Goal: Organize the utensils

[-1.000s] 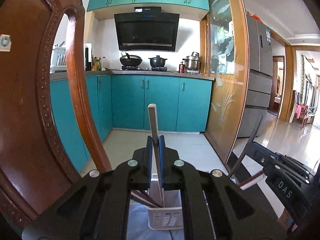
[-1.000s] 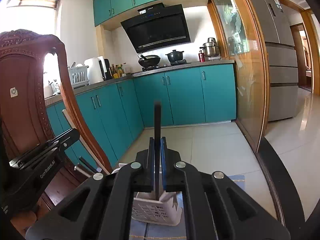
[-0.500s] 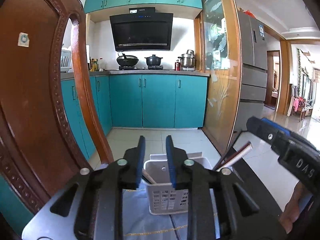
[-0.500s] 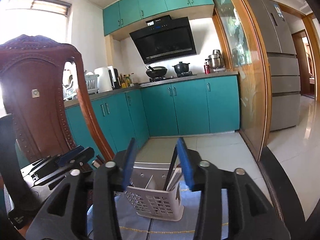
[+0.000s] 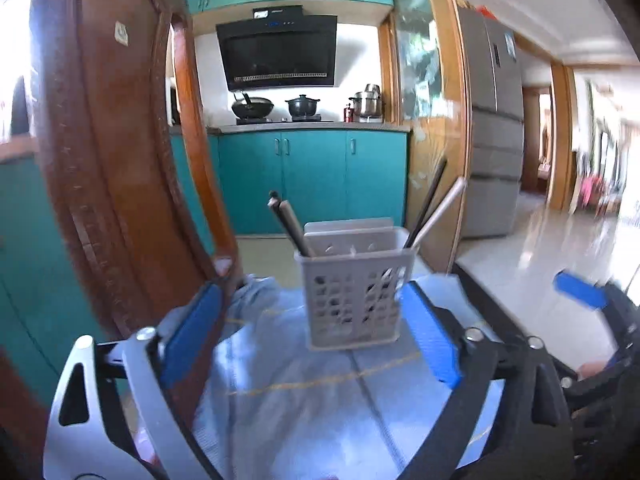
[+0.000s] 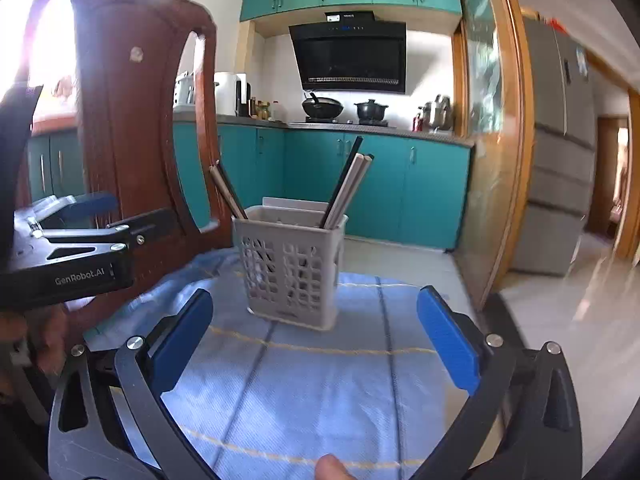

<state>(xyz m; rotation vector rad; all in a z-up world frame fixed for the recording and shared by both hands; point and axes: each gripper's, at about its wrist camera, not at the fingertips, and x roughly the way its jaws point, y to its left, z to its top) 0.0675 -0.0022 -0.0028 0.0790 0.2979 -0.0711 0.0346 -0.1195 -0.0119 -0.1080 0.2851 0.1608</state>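
The basket [image 5: 354, 292] stands upright on the blue cloth [image 5: 304, 396], towards its far edge. Inside the basket, one pair of chopsticks [image 5: 289, 222] leans out at the left corner, and a second pair of chopsticks [image 5: 434, 210] leans out at the right corner. A flat white panel rises just behind the basket's back wall.

The left gripper [image 5: 310, 332] sits near the basket on the viewer's side; its jaws have just been opening and now stand wide apart, with nothing between the pads. The right gripper [image 6: 316, 340] is likewise near the basket, jaws just opened wide, nothing gripped. Neither gripper touches the basket.

A wooden chair [image 6: 120, 120] stands left of the basket, beyond the cloth's edge. Teal cabinets [image 6: 360, 184] run behind the basket, across the floor.
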